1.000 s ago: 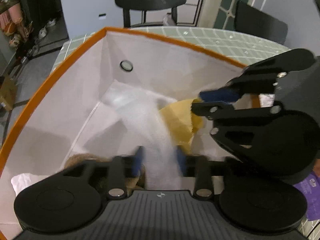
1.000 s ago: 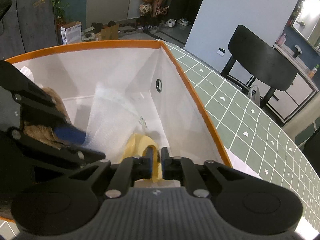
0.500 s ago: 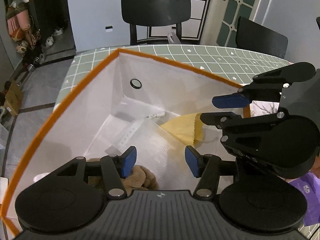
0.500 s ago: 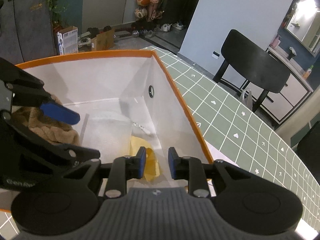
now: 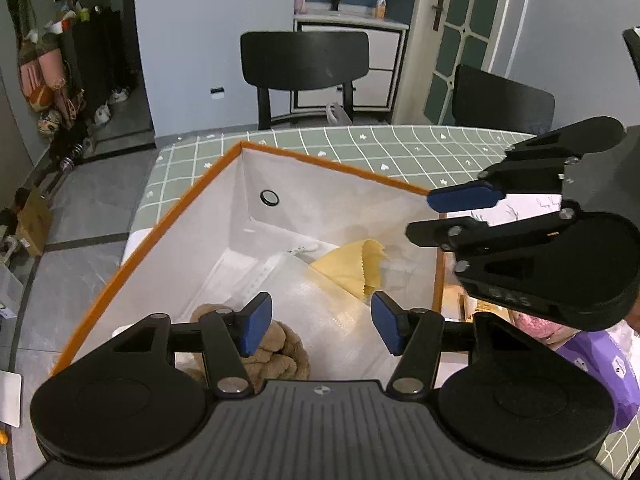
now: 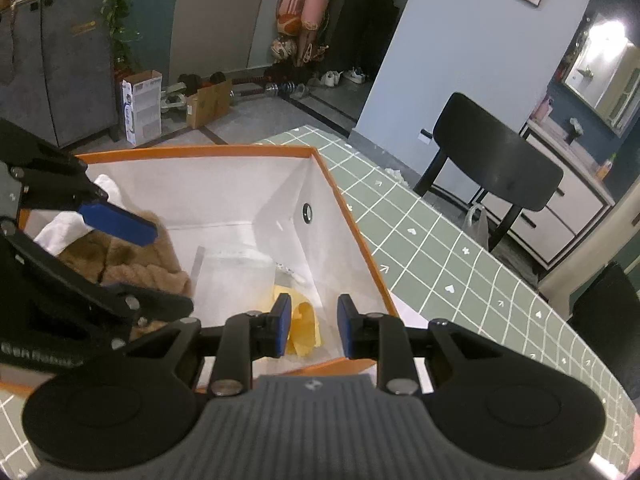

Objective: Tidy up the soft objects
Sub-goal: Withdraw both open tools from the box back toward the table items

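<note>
A white box with an orange rim (image 5: 320,164) (image 6: 192,151) stands on the green table. Inside it lie a yellow cloth (image 5: 352,268) (image 6: 304,320), a white see-through pouch (image 5: 320,312) (image 6: 236,276), a brown plush towel (image 5: 280,352) (image 6: 136,264) and a white cloth (image 6: 60,232). My left gripper (image 5: 322,326) (image 6: 170,270) hangs open above the pouch with nothing between its blue pads. My right gripper (image 6: 310,328) (image 5: 436,216) is open by a narrow gap above the yellow cloth and holds nothing.
The green grid-patterned table (image 5: 400,152) (image 6: 440,264) extends behind and right of the box. A purple package (image 5: 600,360) and a pink item (image 5: 536,326) lie right of the box. Black chairs (image 5: 304,60) (image 6: 496,156) stand at the table's far side.
Both grippers have risen out of the box and opened. The left let go of the white pouch, the right let go of the yellow cloth; both now lie on the box floor.
</note>
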Demonstrator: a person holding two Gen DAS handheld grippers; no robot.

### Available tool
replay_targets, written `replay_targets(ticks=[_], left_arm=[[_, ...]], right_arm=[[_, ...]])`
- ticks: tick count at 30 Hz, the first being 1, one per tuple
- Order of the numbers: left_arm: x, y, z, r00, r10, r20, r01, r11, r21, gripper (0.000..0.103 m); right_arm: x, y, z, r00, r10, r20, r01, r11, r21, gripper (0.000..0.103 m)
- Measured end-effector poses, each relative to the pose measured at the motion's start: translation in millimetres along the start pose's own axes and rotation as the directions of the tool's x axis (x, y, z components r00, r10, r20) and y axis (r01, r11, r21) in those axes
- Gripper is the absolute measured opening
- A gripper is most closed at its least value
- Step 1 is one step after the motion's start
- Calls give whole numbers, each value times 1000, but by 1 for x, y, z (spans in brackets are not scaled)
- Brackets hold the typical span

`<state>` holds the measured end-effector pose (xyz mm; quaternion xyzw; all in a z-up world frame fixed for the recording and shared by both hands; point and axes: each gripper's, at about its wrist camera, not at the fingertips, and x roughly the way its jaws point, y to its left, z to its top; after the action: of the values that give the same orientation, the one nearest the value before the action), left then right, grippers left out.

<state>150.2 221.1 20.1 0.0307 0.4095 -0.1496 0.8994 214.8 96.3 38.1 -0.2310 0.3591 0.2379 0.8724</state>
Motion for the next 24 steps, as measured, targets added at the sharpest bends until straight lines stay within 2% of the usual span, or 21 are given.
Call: replay_targets(ticks=[5,8,12,17,21,24], left_arm=[[-17,-10,-2,999,-9,32,9,1000,0,67],[-26,-20,-5,998,-18,55,18,1000,15,68],[-36,-35,-8,996,-36,79,33,999,40,72],[-40,-54,-15,993,-65,97,60,996,60,73],[-37,-71,-23,992,-47,115,34,993,110,76],[-33,-81,-32,992,-67,111,54,992,114,76]], right_arm=[[-28,-2,-4,999,6,32,-6,1000,-2,25],[-46,-4,-11,998,13,54,-13,1000,1,32],[-68,-8,-27,997,29,73,-29,1000,6,32],[-91,-12,-59,995,61,82,-62,998,12,32],[-107,-17,-91,993,92,80,-94,995,27,32],[-118,-21,-115,991,106,82,-110,993,43,33]])
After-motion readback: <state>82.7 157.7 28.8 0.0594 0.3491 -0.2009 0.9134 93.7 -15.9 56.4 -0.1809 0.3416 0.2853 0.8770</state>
